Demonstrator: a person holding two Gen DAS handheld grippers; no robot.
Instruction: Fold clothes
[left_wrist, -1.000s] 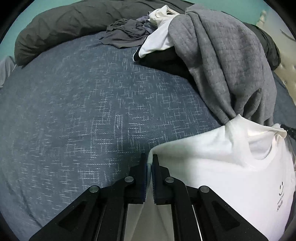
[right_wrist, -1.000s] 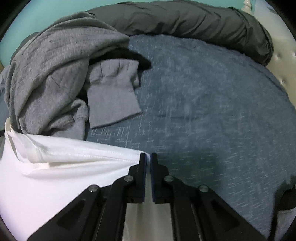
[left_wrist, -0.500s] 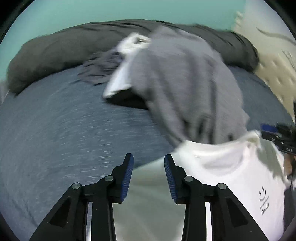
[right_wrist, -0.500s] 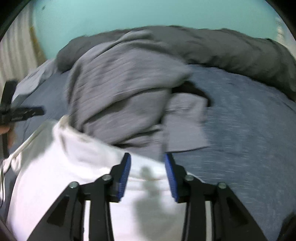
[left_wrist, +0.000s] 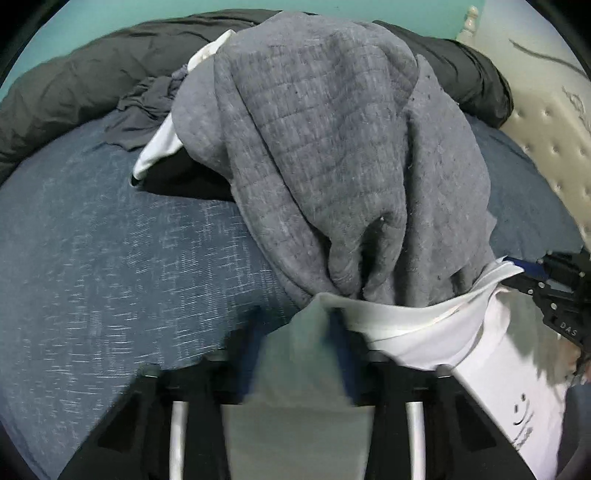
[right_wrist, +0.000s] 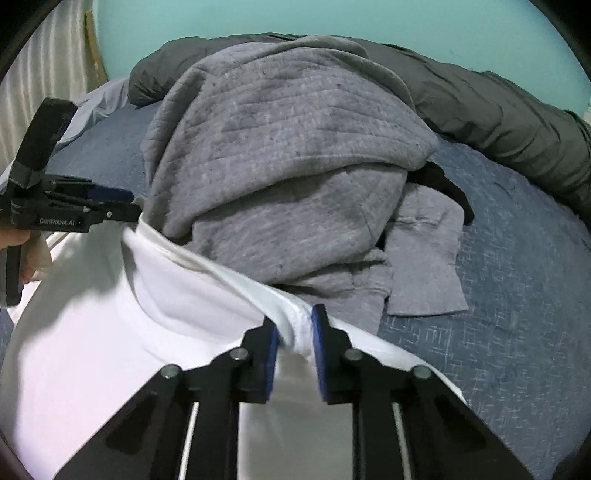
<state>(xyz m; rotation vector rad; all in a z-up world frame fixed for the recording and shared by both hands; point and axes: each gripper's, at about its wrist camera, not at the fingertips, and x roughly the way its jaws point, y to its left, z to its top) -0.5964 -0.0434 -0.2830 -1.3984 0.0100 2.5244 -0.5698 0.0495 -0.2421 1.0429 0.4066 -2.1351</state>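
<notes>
White T-shirt (right_wrist: 92, 332) on the blue bed cover (right_wrist: 517, 295), top edge stretched crosswise between both grippers, just below the grey sweater pile (right_wrist: 280, 166). Right gripper (right_wrist: 294, 332) closing, bunched hem between its pads. Left gripper (right_wrist: 125, 206) closed on the far corner. Shirt body hangs toward the person; either fold starts from this taut edge.

My right gripper (right_wrist: 294, 330) points down and forward, jaws closing, white cloth bunched between the blue pads (right_wrist: 271, 354). My left gripper (right_wrist: 127, 206) is shut, pinching cloth too, with my hand (right_wrist: 14, 240) behind it.
</notes>
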